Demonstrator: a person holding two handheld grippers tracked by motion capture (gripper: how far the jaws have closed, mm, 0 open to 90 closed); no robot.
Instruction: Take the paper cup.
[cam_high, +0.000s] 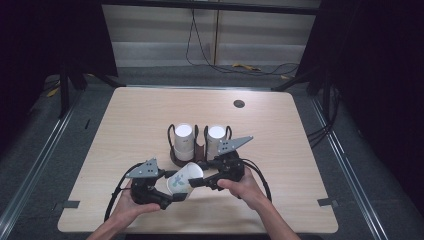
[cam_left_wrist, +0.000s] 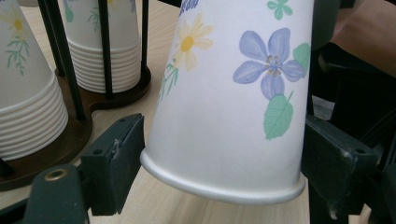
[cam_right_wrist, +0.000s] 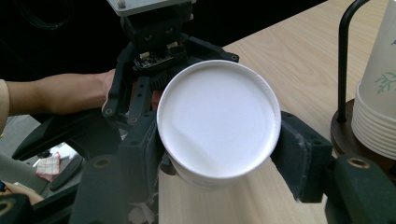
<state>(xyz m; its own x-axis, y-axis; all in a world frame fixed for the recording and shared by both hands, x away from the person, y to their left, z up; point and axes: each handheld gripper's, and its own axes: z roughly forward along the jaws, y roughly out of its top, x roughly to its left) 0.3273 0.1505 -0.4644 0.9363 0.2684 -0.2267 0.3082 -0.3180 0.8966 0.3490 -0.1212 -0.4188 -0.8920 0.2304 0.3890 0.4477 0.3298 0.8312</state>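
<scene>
Wood table (cam_high: 135, 115), round cable hole (cam_high: 239, 104); grey floor (cam_high: 165, 75), cables (cam_high: 260, 67).

Flowered paper cup (cam_left_wrist: 224, 102) between the jaws, seemingly gripped, stacked cups (cam_left_wrist: 100, 46) in a rack (cam_left_wrist: 116, 93) behind

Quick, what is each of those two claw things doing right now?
Left gripper: closed on the rim end of the flowered paper cup.
Right gripper: closed on the same cup's white bottom end.
</scene>
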